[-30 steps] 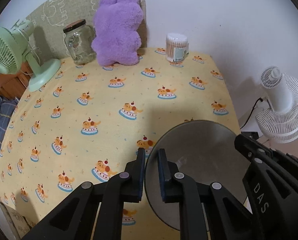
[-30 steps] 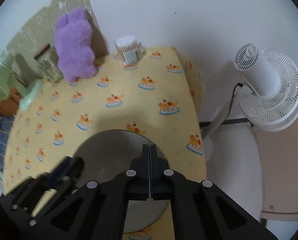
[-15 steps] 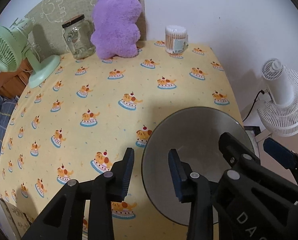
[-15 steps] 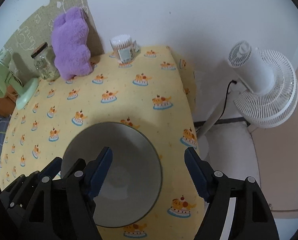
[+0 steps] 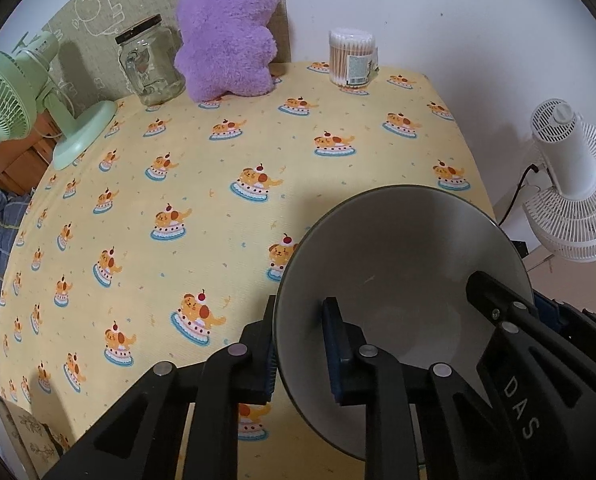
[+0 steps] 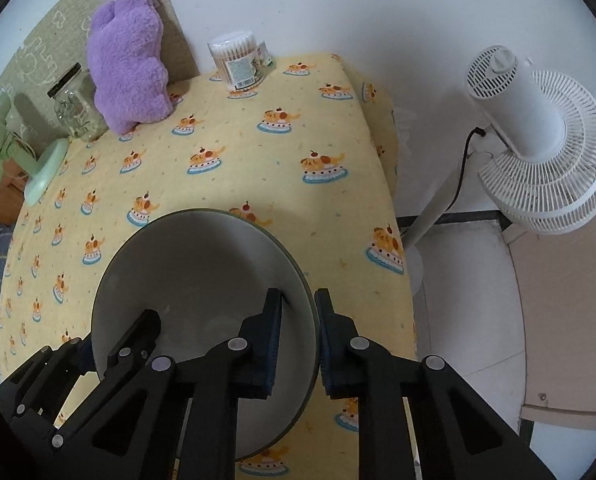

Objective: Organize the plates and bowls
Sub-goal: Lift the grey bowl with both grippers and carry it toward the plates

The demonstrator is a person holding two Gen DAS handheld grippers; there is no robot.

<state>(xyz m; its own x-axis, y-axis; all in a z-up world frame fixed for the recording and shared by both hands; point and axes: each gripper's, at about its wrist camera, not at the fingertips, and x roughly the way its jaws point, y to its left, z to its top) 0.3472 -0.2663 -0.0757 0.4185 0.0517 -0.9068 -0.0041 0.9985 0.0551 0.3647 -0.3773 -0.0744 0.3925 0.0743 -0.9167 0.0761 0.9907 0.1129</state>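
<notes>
Bowl [image 5: 398, 264] rim sits between both claws' parted fingers near tablecloth [image 5: 218, 200] edge.

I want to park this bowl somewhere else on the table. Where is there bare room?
The cloth between the bowl and the back row is free. It is crowded along the wall: green fan, jar, purple plush, cotton swabs.

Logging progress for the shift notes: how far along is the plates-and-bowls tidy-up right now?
Nothing looks finished: only one dish shows, a grey bowl on the yellow tablecloth, and no plate or stack is in view. In hand: the left claw straddles its left rim and the right claw its right rim, one finger inside and one outside, not visibly clamped. Left: gripping, lifting and placing the bowl.
</notes>
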